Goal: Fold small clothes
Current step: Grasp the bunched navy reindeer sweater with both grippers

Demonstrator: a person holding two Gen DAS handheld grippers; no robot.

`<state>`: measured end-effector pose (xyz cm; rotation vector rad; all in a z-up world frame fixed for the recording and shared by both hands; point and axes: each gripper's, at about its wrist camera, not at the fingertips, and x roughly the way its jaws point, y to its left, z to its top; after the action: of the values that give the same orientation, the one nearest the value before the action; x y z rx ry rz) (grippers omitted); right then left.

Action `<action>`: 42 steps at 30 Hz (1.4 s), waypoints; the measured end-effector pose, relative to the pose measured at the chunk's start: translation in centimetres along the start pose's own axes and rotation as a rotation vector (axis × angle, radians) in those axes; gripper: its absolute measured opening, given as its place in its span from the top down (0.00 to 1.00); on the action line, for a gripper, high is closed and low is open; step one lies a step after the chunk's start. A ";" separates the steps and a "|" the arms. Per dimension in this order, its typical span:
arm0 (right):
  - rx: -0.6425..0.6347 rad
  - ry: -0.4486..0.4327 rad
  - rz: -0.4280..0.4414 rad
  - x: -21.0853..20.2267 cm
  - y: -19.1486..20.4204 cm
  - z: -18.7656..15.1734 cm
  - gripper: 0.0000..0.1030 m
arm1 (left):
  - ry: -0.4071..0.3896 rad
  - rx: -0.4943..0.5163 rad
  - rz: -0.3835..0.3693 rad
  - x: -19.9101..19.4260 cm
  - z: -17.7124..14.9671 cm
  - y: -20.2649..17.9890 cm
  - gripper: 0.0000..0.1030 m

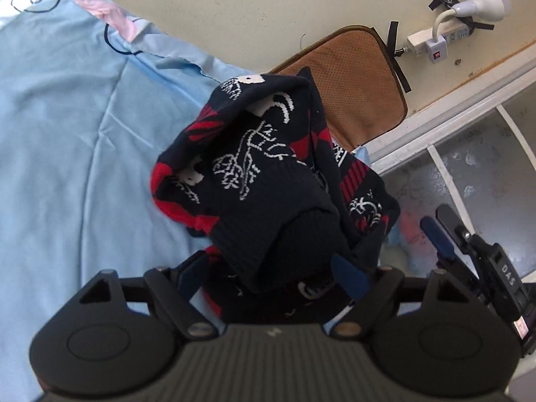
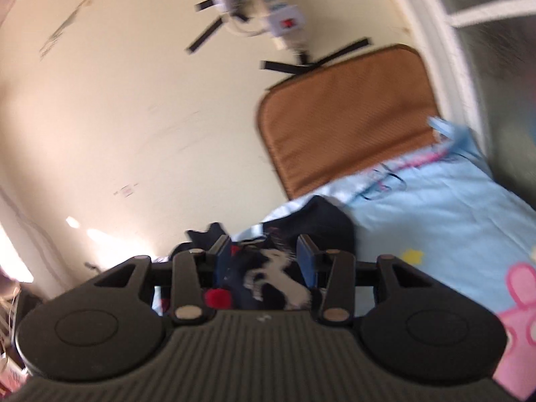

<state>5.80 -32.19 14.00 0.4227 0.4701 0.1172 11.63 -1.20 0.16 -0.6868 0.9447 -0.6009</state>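
Lying bunched on blue sheet beside brown cushion, dark patterned garment, long axis indiscernible; burying left gripper, grip unclear; pinched by right gripper.

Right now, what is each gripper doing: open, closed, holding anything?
Left gripper: dark patterned garment drapes over its fingers; grip cannot be told.
Right gripper: the same garment sits between its blue pads; grip cannot be told.

White capitals "DAS" stand on the black plastic body of the right gripper, at the lower right of the left wrist view. The white knitted marks on the navy-and-red knitted garment cannot be read.
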 end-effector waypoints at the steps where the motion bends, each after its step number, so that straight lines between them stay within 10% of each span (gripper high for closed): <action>1: -0.062 0.025 0.048 1.1 1.5 0.8 0.54 | -0.002 -0.012 -0.006 0.5 0.1 -0.1 0.38; 3: -0.220 0.078 0.198 3.6 4.7 2.0 0.53 | -0.004 -0.015 0.026 1.2 0.1 -0.1 0.79; 8: -0.586 0.251 0.328 10.2 11.9 1.5 0.35 | -0.066 -0.004 0.068 -0.6 -0.2 0.4 0.84; 12: -0.966 0.436 0.251 14.4 14.5 -2.6 0.18 | -0.115 0.033 0.095 -2.4 -0.4 0.1 0.84; 14: -1.188 0.475 0.161 16.1 14.7 -5.2 0.20 | -0.128 0.048 0.114 -3.0 -0.6 0.0 0.84; 15: -1.264 0.513 0.103 17.5 14.0 -5.7 0.38 | -0.133 0.053 0.120 -3.1 -0.6 0.1 0.84; 18: -1.215 0.522 0.067 17.9 13.7 -4.0 0.76 | -0.137 0.054 0.135 -3.5 -0.6 0.3 0.84; 28: -0.662 -0.053 0.247 1.5 15.3 10.3 0.85 | -0.434 0.192 0.170 -13.6 3.1 -3.5 0.84; 31: -0.580 -0.212 0.288 -3.5 16.0 13.3 0.97 | -0.515 0.255 0.228 -15.7 2.6 -6.1 0.66; 33: -0.552 -0.314 0.298 -6.7 16.6 14.8 0.97 | -0.563 0.308 0.252 -16.3 1.1 -7.2 0.36; 37: -0.596 -0.288 0.304 -9.0 18.0 15.0 0.97 | -0.534 0.376 0.284 -16.0 -2.3 -7.0 0.35; 42: -0.763 -0.066 0.292 -6.7 19.0 8.6 0.92 | -0.396 0.208 0.293 -15.4 -4.8 -1.5 0.33</action>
<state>3.56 -19.47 31.78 -0.2579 0.2659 0.5428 0.14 7.74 7.29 -0.4468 0.5873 -0.2824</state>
